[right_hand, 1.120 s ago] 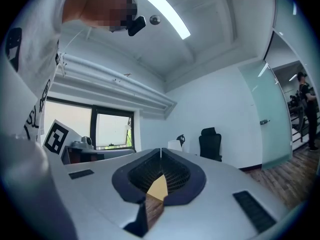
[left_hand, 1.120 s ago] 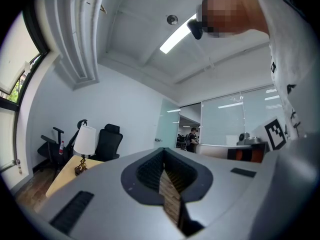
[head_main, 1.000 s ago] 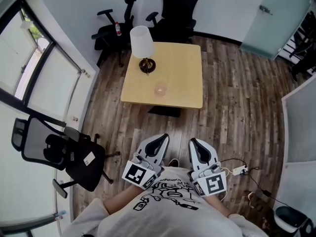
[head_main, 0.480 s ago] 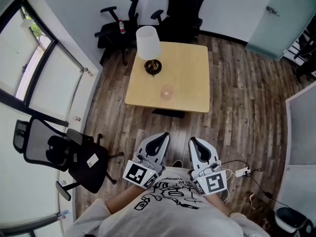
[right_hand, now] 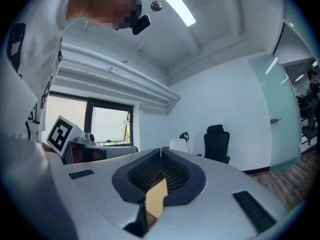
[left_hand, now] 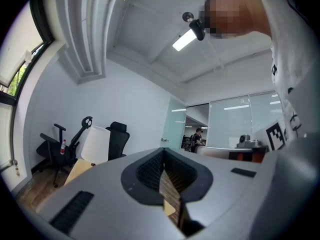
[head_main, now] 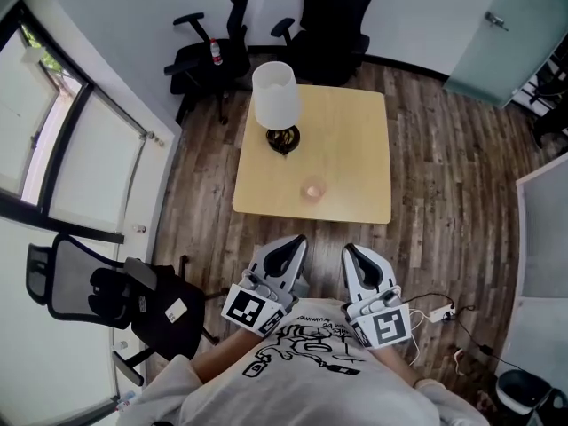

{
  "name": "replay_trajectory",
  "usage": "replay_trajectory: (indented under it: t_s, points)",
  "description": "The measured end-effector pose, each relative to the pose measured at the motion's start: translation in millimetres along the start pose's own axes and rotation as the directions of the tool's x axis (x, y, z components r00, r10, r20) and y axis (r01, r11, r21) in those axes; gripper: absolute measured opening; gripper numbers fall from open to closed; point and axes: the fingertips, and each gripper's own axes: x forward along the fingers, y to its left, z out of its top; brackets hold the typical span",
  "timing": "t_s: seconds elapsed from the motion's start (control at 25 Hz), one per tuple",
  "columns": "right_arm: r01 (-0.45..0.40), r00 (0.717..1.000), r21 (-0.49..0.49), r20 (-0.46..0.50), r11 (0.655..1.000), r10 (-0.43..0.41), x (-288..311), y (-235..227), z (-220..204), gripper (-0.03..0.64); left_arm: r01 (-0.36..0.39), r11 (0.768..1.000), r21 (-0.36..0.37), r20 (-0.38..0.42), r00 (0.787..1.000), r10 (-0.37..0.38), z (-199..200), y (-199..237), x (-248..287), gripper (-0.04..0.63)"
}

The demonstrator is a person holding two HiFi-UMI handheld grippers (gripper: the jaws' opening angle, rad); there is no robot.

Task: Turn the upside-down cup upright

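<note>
A small clear cup (head_main: 312, 189) stands on the light wooden table (head_main: 355, 158), near its front edge; it is too small to tell which way up it is. My left gripper (head_main: 293, 242) and right gripper (head_main: 352, 252) are held side by side close to my chest, well short of the table. Both point level toward the table, jaws shut with nothing between them. In the left gripper view the shut jaw tips (left_hand: 163, 151) meet, and in the right gripper view the tips (right_hand: 160, 151) meet too.
A white-shaded lamp (head_main: 276, 96) on a dark base (head_main: 283, 139) stands at the table's back left. Black office chairs (head_main: 333, 16) line the far wall; another chair (head_main: 106, 291) is at my left. A power strip and cables (head_main: 437, 312) lie on the wooden floor at my right.
The table and lamp have come nearer and lower in the head view, as I moved toward them. Both grippers stayed shut and side by side.
</note>
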Motion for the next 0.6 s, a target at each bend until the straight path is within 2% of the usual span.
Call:
replay_trajectory:
  t_s: [0.28,0.6]
  points:
    - [0.022,1.000,-0.028,-0.007,0.999,-0.022,64,-4,8,0.025,0.053,0.998,-0.017,-0.005,0.999,-0.053,12,58,24,0.009]
    - [0.064,0.998,-0.043,-0.019,0.997,-0.065,103,-11,6,0.025,0.107,0.994,-0.024,-0.008,0.994,-0.107,19,88,41,0.008]
